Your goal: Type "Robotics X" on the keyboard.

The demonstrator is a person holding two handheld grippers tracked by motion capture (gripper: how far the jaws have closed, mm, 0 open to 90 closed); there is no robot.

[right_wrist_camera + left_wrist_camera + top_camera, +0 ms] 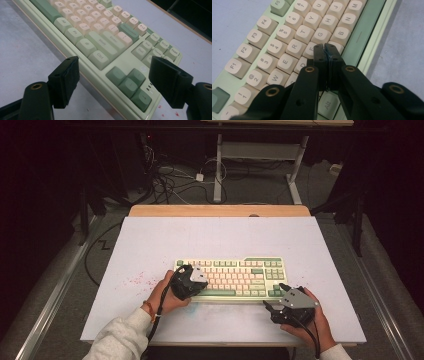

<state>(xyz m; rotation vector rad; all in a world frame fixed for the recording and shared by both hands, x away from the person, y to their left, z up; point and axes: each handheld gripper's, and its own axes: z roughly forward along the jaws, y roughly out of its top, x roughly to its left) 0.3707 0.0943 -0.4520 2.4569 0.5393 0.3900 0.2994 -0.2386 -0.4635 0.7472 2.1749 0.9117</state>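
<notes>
1. Left hand-held gripper (326,48) has its jaws pressed together with nothing between them, and its joined tip sits over the letter keys of the keyboard (235,276), right around F, G and the row below; whether it presses a key or just touches it I cannot tell.
2. Right hand-held gripper (113,75) has its jaws wide apart and holds nothing; in the high view it rests on the desk (150,245) just in front of the keyboard's right corner, near the arrow keys (130,83).
3. Keyboard lies flat near the front middle of the desk, long side toward the person.
4. To press well, I judge the left tip should come straight down on the middle of 1 key, so that it does not catch a neighbour, then lift cleanly.
5. Keeping the right gripper off the keys seems wise; it could steady the frame if the keyboard slides.
6. Count: 1 keyboard, 2 hand-held grippers, 1 desk, 4 arrow keys, and some small red specks (135,281) scattered on the desk left of the keyboard.
</notes>
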